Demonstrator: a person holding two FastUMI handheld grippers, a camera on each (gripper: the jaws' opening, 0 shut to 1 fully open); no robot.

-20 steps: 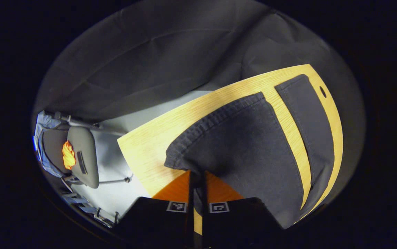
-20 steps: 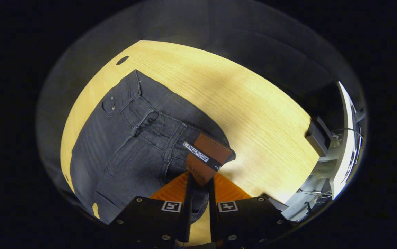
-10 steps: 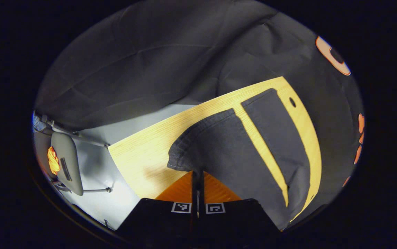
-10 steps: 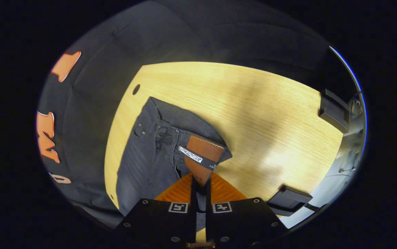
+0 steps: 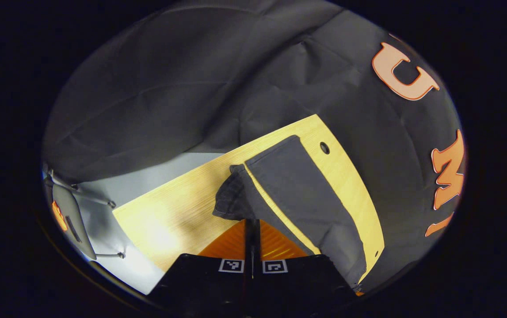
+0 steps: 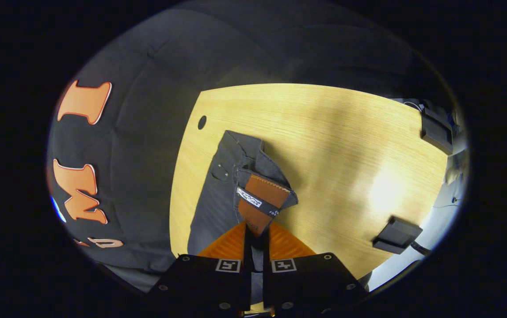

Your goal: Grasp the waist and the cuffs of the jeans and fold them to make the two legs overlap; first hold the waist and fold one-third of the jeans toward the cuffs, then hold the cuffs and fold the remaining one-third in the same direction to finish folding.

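— Left gripper (image 5: 252, 224) clamped on the cuff (image 5: 231, 201) of the near leg, fingers nearly together around the thin hem; right gripper (image 6: 257, 232) pinched on the waist (image 6: 260, 201) at the leather patch (image 6: 263, 194), fabric visible between the fingers

— And the jeans (image 5: 299, 194) themselves?

— Lifted at both ends just ahead of each tool, rest draped forward and down to the table (image 6: 337, 145); far leg (image 5: 297, 185) flat beyond the left gripper, small round hole (image 5: 324, 147) in the tabletop just past it

— Risks from here?

— Probably a skewed overlap: held leg carried across unevenly, cuffs ending offset, seam twisted. Thin grip at the hem likely to slip under the denim's weight if tugged sideways

— Anything on the waist side?

— Hold mostly on the patch corner, so possible peel-out or bunching of the waistband; uneven pull between hands likely to drag the far leg toward the table edge
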